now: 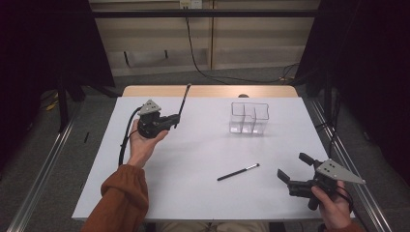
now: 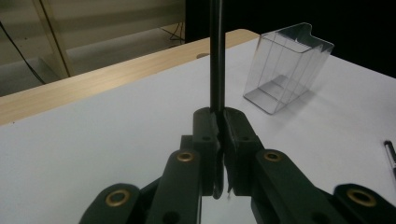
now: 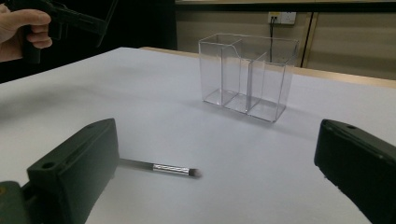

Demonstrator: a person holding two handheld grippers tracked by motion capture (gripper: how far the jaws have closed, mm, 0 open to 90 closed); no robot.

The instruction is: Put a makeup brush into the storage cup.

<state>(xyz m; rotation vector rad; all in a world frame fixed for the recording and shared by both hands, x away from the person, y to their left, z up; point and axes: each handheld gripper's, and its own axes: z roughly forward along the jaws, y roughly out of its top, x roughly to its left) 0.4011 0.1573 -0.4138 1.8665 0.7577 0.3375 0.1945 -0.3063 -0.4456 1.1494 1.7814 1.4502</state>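
Carrying a dark brush [image 1: 183, 102] clenched upright in left gripper [image 1: 175, 121] toward clear organizer [image 1: 248, 118]; right gripper [image 1: 293, 168] gaping, empty; next, tipping brush into a compartment

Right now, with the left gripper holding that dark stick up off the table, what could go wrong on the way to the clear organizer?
1. The left gripper pinches the dark stick near its lower end; the long free end could swing or slip.
2. The clear organizer looks light, with narrow compartments; a tilted stick could catch a wall and tip it.
3. The brush lies loose near the open right gripper; a careless sweep could roll it.
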